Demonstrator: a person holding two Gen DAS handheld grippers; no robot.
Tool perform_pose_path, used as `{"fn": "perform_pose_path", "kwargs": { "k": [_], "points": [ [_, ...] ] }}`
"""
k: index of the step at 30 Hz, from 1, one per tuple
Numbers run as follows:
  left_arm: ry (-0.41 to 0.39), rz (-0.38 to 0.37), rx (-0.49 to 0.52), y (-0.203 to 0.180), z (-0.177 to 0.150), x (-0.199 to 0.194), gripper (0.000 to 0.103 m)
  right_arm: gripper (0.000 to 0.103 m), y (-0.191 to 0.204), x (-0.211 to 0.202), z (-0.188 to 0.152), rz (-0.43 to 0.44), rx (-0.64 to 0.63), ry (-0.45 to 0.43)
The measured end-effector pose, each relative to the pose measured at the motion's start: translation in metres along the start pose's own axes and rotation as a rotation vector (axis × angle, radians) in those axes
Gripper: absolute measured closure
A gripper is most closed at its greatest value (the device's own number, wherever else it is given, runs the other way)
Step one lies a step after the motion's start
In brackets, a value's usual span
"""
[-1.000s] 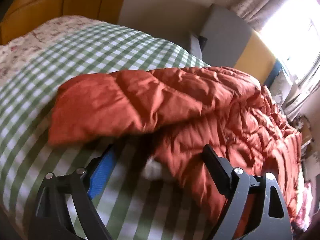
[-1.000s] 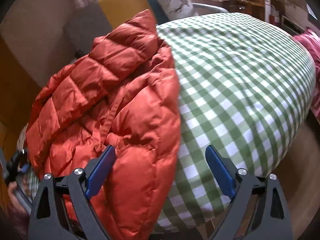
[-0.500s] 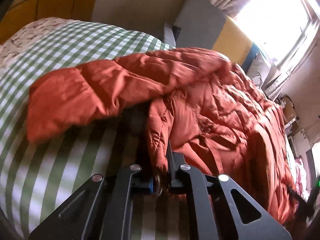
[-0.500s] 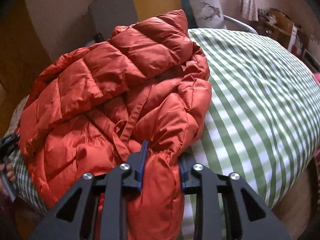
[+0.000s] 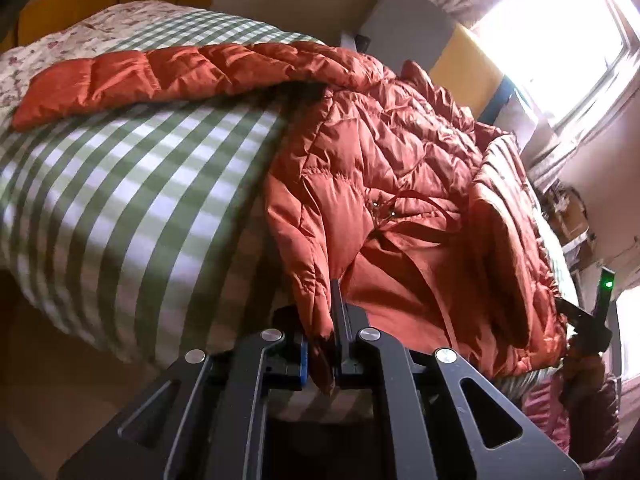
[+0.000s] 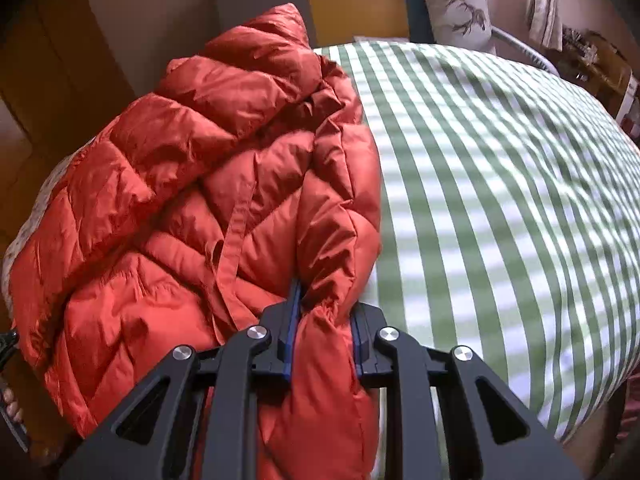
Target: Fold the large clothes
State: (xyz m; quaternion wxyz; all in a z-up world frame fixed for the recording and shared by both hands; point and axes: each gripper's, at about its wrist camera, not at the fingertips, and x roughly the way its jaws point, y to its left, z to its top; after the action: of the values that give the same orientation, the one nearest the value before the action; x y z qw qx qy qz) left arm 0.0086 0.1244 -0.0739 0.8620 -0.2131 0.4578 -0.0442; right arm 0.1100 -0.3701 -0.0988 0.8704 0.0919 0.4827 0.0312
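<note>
My left gripper (image 5: 325,340) has its jaws clamped on a thin edge of the jacket (image 5: 400,184), right at the near edge of the bed (image 5: 132,184). From this side the jacket is a rust-orange quilted puffer, shiny and creased, lying heaped along the near edge of the green-and-white checked cover. One sleeve (image 5: 132,76) stretches flat away to the left, toward the floral bedding at the far corner. A drawcord with small metal eyelets shows in the middle of the body, and a smooth unquilted panel lies just beyond my jaws. At the far right of this view I can see the other gripper and the hand (image 5: 586,360) holding it.

My right gripper (image 6: 322,340) has its jaws clamped on a gathered, elastic cuff of the jacket (image 6: 192,184), with the sleeve fabric bulging out on both sides. In this view the jacket is a brighter orange-red, piled in thick quilted folds over the left near corner of the bed (image 6: 500,184), a flat strap running down its front. The checked cover to the right is bare.
</note>
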Motion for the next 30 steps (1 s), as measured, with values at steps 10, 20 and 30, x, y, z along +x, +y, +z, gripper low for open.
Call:
{"fn": "perform_pose_path", "kwargs": {
  "k": [10,20,30],
  "points": [
    [-0.005,0.011,0.032,0.010,0.002,-0.024,0.072,0.056,-0.008,-0.039,-0.023,-0.106,-0.037,-0.044],
    [-0.181,0.049,-0.019,0.013,0.047,-0.036,0.049,0.035,0.082,-0.073,-0.026,0.204,-0.071,-0.117],
    [-0.139,0.005,0.123,-0.050,0.057,0.020,0.048,0.079,0.165,0.008,-0.014,0.362,-0.099,0.047]
  ]
}}
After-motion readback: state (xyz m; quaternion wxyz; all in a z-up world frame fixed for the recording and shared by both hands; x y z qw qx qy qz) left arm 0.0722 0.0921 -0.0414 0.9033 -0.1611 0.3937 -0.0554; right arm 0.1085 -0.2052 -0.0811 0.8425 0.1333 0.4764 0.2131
